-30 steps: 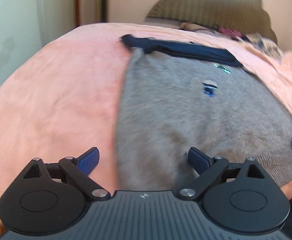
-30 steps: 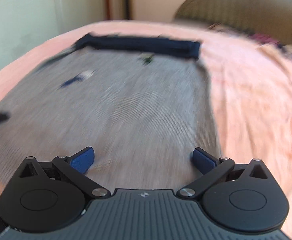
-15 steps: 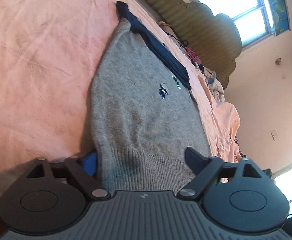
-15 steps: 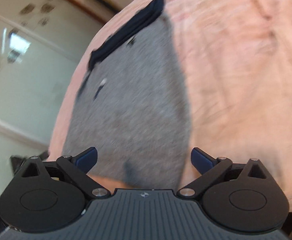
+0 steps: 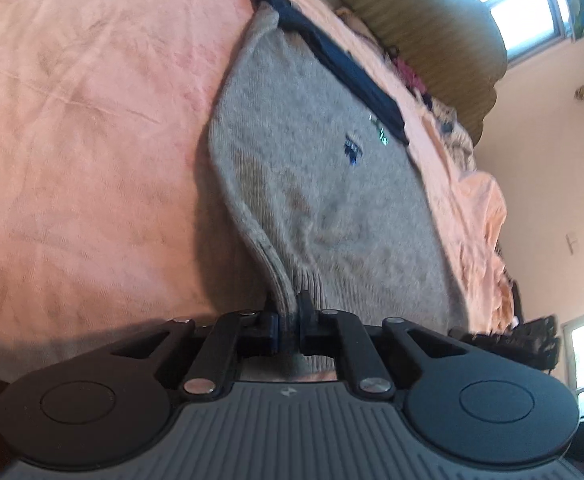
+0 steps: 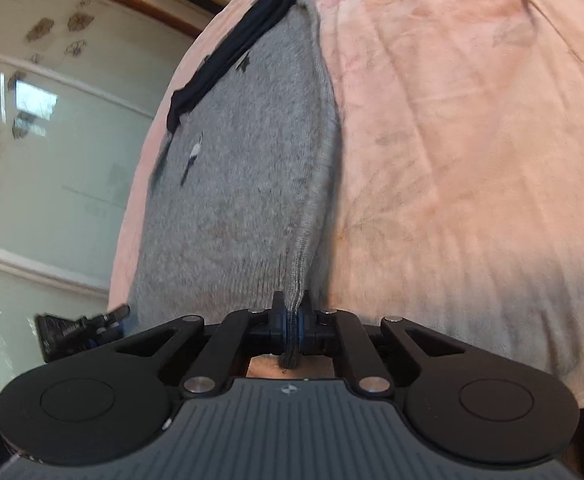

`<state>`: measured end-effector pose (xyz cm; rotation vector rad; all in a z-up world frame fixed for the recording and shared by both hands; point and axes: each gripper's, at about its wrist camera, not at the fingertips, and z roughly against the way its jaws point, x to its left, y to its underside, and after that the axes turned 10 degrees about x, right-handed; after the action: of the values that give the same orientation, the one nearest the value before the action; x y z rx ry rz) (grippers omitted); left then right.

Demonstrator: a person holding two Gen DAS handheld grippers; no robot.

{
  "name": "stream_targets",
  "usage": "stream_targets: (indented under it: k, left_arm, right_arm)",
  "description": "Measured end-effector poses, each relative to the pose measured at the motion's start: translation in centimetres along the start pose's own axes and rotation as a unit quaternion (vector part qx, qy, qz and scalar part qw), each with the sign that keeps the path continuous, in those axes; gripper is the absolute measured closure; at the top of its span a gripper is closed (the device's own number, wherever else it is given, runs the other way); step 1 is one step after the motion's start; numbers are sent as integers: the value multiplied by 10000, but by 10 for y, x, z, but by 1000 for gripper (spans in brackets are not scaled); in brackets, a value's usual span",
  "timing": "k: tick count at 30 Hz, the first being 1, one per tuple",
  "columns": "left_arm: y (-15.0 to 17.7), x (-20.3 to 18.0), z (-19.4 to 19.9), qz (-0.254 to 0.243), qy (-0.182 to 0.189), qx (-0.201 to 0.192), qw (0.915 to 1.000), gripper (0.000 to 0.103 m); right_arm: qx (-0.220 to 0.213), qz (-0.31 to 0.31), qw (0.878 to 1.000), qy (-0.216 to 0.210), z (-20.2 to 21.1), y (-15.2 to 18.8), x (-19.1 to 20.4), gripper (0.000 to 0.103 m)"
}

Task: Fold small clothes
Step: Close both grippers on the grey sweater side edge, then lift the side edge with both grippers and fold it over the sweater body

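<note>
Gripping the ribbed hem of the grey knitted sweater [image 5: 323, 184], the left gripper [image 5: 288, 318] has its jaws clamped tight on a bunched corner of the fabric at the lower middle of its frame. The right gripper [image 6: 292, 322] does the same with the opposite hem corner, a fold of grey knit squeezed between its blue pads [image 6: 278, 322]. Both pairs of jaws have just been closing, with the cloth between them.

Only the left wrist view takes in the padded headboard [image 5: 423, 28] at the upper right, a bright window [image 5: 527, 12] above it, and a jumble of clothes [image 5: 447, 120] near the far edge of the bed. It also catches the right gripper [image 5: 507, 338] as a dark shape at the right edge. Only the right wrist view shows the pale glass panels with flower motifs [image 6: 44, 128] along the left, and the left gripper [image 6: 80, 328] low on the left.

The sweater lies flat on the pink bedspread [image 5: 72, 120], running away from both cameras. A navy band [image 5: 331, 64] crosses its far end, and a small blue emblem [image 5: 351, 150] sits on the grey knit just below that band. The near corners are pulled up off the bedspread where the pads pinch them.
</note>
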<state>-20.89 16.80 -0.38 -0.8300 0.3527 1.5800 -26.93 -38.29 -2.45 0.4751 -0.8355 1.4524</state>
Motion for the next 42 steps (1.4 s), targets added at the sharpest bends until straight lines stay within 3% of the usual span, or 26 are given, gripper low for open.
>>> stream_targets:
  k: [3, 6, 10, 14, 18, 23, 27, 30, 32, 35, 39, 42]
  left_arm:
    - [2, 0, 6, -67, 48, -112, 9999, 97]
    - [6, -10, 25, -298, 120, -598, 9977, 98]
    - [13, -37, 60, -870, 497, -1245, 9871, 99]
    - [29, -56, 83, -1341, 643, -1460, 9780, 99]
    - [48, -53, 100, -1277, 640, -1625, 9763, 99]
    - [53, -28, 115, -855, 746, -1662, 9795, 99]
    - [11, -24, 110, -904, 892, -1886, 9738, 99]
    - [-38, -33, 93, -1118, 965, -1811, 9723, 99]
    - [-59, -42, 85, -1265, 1024, -1784, 9704, 99]
    - [-92, -63, 71, -1679, 982, -1808, 9641, 99]
    - [-163, -94, 46, -2103, 900, -1809, 9565, 99]
    - [-226, -111, 31, -2129, 528, -2095, 9529, 99]
  right_arm:
    - [-123, 126, 9998, -104, 7, 0, 7, 91]
    - [-312, 225, 9989, -274, 16, 2, 12, 91]
    - [-870, 444, 9899, -1032, 45, 5, 26, 92]
    - [-942, 1047, 9834, -1146, 68, 13, 58, 92]
    - [-895, 1154, 9829, -1121, 84, 31, 64, 92]
    - [-1001, 878, 9850, -1095, 97, 52, 53, 92]
    - [-1160, 850, 9792, -1430, 89, 35, 48, 92]
    - [-1295, 1016, 9743, -1538, 74, -7, 57, 92]
    - [-1190, 913, 9738, -1710, 61, -35, 56, 92]
    - [-1070, 964, 9760, -1632, 46, -72, 64, 92]
    - [-1268, 1197, 9672, -1846, 32, -146, 82, 92]
    - [-1516, 1098, 9641, -1882, 13, -217, 88, 92]
